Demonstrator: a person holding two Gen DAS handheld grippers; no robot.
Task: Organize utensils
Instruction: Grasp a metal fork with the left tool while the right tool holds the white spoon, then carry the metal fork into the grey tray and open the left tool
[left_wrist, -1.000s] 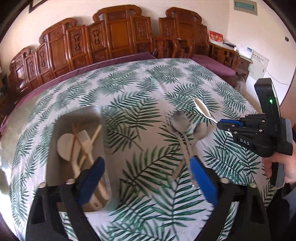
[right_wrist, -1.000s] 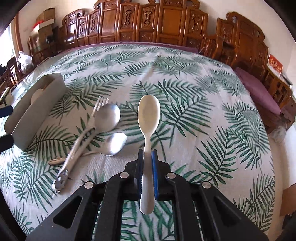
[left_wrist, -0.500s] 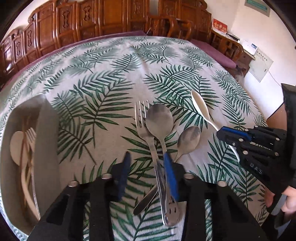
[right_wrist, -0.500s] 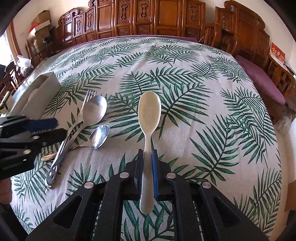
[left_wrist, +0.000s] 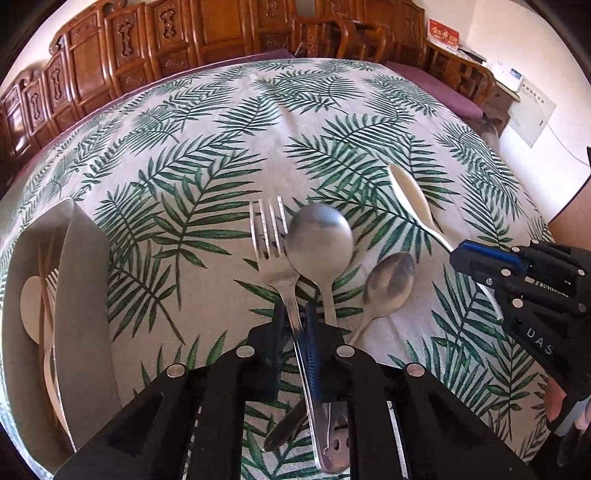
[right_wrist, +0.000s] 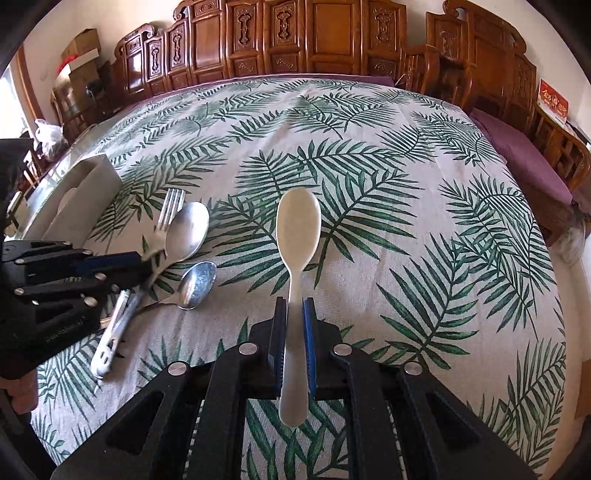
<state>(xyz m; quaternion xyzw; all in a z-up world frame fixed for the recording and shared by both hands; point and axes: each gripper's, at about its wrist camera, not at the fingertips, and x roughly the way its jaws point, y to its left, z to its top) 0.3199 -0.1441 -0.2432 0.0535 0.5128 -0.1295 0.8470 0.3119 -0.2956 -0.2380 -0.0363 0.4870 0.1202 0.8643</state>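
Left tongs: the left tongs (left_wrist: 295, 326) have just been closing and now pinch the handle of the steel fork (left_wrist: 271, 240), which lies on the tabletop (left_wrist: 207, 122) with its tines pointing away.
Right tongs: the right tongs (right_wrist: 294, 332) are clenched on the handle of a cream plastic spoon (right_wrist: 297, 229), bowl held up above the cloth.
Neighbours: the large steel spoon (left_wrist: 319, 240) lies touching the fork, their handles crossing under the left tongs; a small steel spoon (left_wrist: 388, 284) lies just beside them.
Destination: the grey utensil tray (left_wrist: 83, 280) sits off to the left, already holding pale utensils.
Risk, double pick: since the handles overlap, lifting the fork may drag or flip the large spoon along with it.
Risk, slip: the grip is narrow on smooth metal, so the fork could pivot and drop as it rises.
Risk, collision: both tongs are near each other; a sweep toward the tray could knock the cream spoon.
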